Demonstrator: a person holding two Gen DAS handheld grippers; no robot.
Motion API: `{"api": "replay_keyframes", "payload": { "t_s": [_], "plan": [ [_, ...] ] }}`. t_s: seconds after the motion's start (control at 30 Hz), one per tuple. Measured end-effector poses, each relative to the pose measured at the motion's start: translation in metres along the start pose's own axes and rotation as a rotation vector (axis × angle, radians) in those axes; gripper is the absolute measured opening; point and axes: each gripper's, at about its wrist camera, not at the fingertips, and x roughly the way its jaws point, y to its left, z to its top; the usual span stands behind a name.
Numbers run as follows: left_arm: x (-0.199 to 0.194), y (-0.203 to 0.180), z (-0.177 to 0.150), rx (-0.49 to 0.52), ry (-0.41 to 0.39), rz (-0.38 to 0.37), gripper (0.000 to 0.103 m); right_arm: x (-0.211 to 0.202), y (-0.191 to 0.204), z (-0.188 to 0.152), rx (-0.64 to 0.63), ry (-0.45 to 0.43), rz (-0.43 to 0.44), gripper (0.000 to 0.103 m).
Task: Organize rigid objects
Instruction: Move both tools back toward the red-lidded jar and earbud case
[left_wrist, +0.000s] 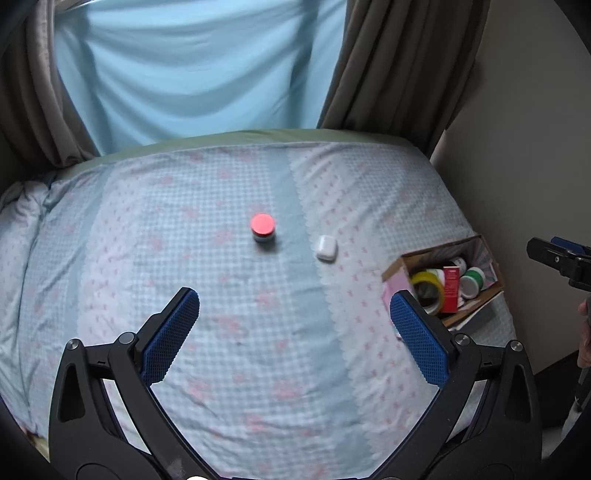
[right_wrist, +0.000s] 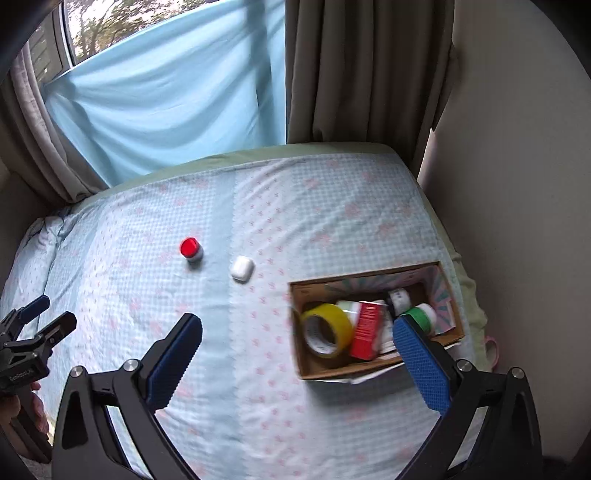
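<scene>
Both grippers are hovering empty over the bed (left_wrist: 258, 369), with fingers spread wide.

You are holding the left gripper (left_wrist: 295, 314) above the near part of the bed, its blue fingers (left_wrist: 170, 339) standing far apart with nothing between them. The right gripper (right_wrist: 297, 334) is hanging over the near right of the bed, fingers equally wide, its right finger (right_wrist: 421, 365) overlapping the box (right_wrist: 306, 365) in view. A red-capped jar (left_wrist: 263, 227) is standing upright mid-bed, and a white case (left_wrist: 326, 248) is lying just beside it on the right, apart from it. The box is sitting at the right edge of the bed, holding a yellow tape roll (right_wrist: 327, 330), a red carton (right_wrist: 367, 330), a green-capped bottle (right_wrist: 419, 314) and a dark bottle (right_wrist: 399, 299).
</scene>
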Motion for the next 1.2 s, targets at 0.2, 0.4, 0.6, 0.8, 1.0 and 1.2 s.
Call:
{"api": "replay_keyframes", "payload": {
  "t_s": [0.2, 0.4, 0.6, 0.8, 1.0, 1.2],
  "plan": [
    [0.025, 0.048, 0.024, 0.047, -0.006, 0.011, 0.103, 0.025, 0.053, 0.010, 0.025, 0.015, -0.008, 0.103],
    [0.084, 0.070, 0.043, 0.101, 0.024, 0.008, 0.103, 0.082, 0.084, 0.023, 0.070, 0.058, -0.002, 0.103],
    [0.155, 0.080, 0.056, 0.132, 0.045, 0.014, 0.103, 0.151, 0.097, 0.031, 0.101, 0.112, -0.006, 0.103],
    [0.236, 0.083, 0.057, 0.172, 0.045, -0.048, 0.103, 0.224, 0.100, 0.031, 0.131, 0.055, -0.048, 0.103],
    [0.313, 0.081, 0.045, 0.239, 0.032, -0.042, 0.098, 0.288, 0.096, 0.018, 0.153, -0.010, -0.074, 0.103],
    [0.368, 0.083, 0.038, 0.245, 0.023, -0.044, 0.096, 0.346, 0.096, 0.008, 0.143, -0.008, -0.109, 0.094]
  ]
}}
